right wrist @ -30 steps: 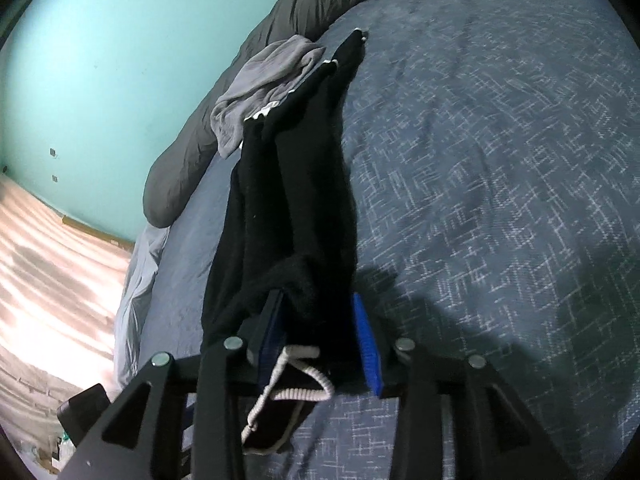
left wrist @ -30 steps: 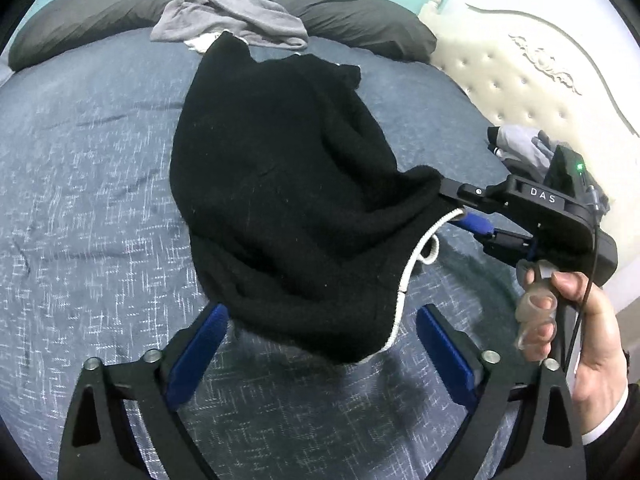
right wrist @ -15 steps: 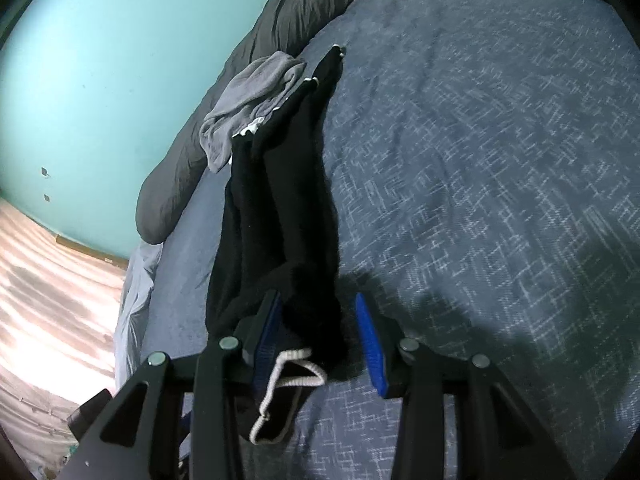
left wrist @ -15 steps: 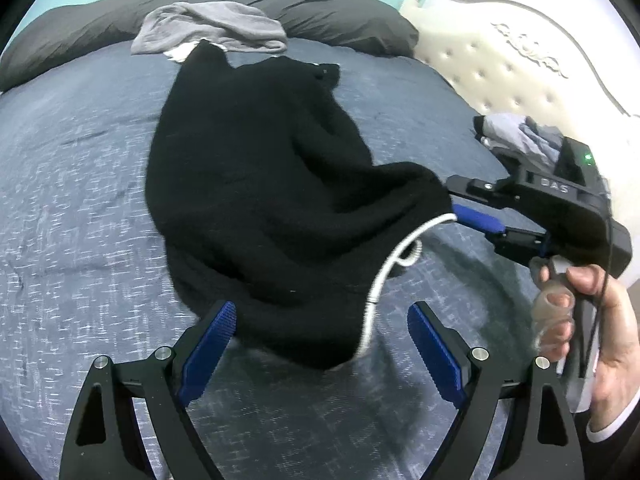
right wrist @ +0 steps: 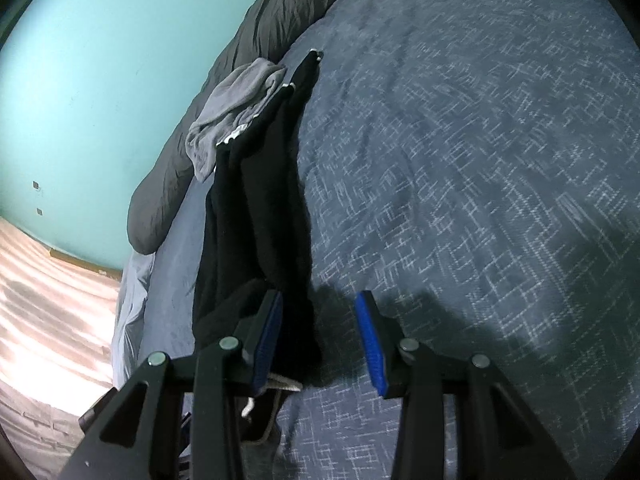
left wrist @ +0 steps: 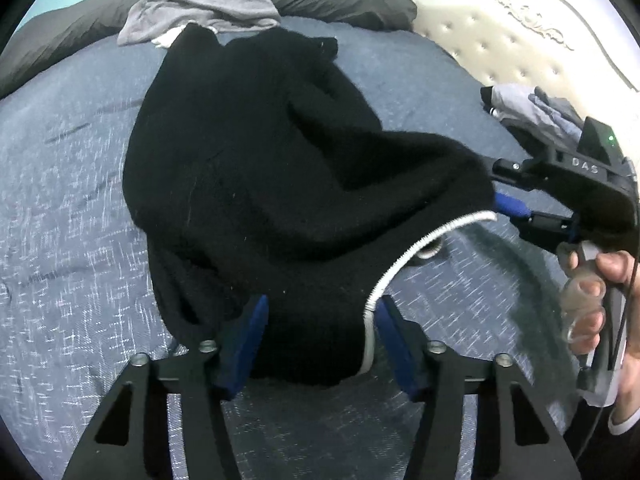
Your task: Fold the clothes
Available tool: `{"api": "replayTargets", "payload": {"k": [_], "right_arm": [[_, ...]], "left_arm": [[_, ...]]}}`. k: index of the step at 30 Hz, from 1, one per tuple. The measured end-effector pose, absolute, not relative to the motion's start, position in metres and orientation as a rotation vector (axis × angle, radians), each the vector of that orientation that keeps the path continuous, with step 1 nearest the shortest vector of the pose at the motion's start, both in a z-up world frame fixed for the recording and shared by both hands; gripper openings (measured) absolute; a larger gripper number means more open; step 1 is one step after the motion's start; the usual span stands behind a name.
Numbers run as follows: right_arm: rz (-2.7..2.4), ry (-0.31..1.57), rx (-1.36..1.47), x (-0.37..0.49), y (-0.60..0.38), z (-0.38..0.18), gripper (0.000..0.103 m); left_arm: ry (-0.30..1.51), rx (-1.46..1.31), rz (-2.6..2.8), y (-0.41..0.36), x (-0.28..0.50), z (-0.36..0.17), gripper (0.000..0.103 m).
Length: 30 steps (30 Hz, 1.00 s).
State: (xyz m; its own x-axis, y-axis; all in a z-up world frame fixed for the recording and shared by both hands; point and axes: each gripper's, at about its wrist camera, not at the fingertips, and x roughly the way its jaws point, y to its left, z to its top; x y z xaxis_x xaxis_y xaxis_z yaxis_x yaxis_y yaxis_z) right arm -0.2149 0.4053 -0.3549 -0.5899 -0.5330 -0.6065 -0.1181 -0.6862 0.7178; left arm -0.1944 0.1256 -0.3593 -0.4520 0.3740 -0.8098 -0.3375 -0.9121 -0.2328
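Black garment [left wrist: 256,184] sprawls mid-bed [left wrist: 64,208], its near hem at six o'clock now between the closing left gripper [left wrist: 320,332] (wide open a second ago), while right view shows right gripper [right wrist: 320,336] still clenching its waistband corner, ready to lift.

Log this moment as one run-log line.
black garment: on bed | left gripper: closing around hem | right gripper: holding edge
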Motion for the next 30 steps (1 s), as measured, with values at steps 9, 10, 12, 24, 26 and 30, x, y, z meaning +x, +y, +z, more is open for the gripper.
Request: {"api": "replayTargets", "payload": {"k": [9,10,12,24,26,30], "right_arm": [[-2.331,-1.080,1.269,-0.217,0.399,-0.361,0.039],[-2.330,-1.081,1.267,-0.217,0.399,-0.361,0.039],[-2.328,-1.080,1.263,-0.218,0.398,-0.361,0.039],[-2.303,-0.949,1.231,-0.227,0.372,-0.341,0.044],[-2.308,-0.884,1.220,-0.230,0.361,-0.327,0.045],[-2.290,-0.712,1.246,-0.238,0.328,-0.304,0.060]], "left_arm": [[-0.079,-1.333,2.389,0.108,-0.193,-0.361,0.030],[-0.093,-1.330,2.399,0.104,-0.194,-0.360,0.029],[-0.123,-1.323,2.424,0.094,-0.195,-0.356,0.028],[-0.312,-1.318,2.539,0.024,-0.198,-0.344,0.017],[-0.330,-1.322,2.533,0.020,-0.197,-0.343,0.017],[-0.351,-1.318,2.538,0.010,-0.196,-0.339,0.017]]}}
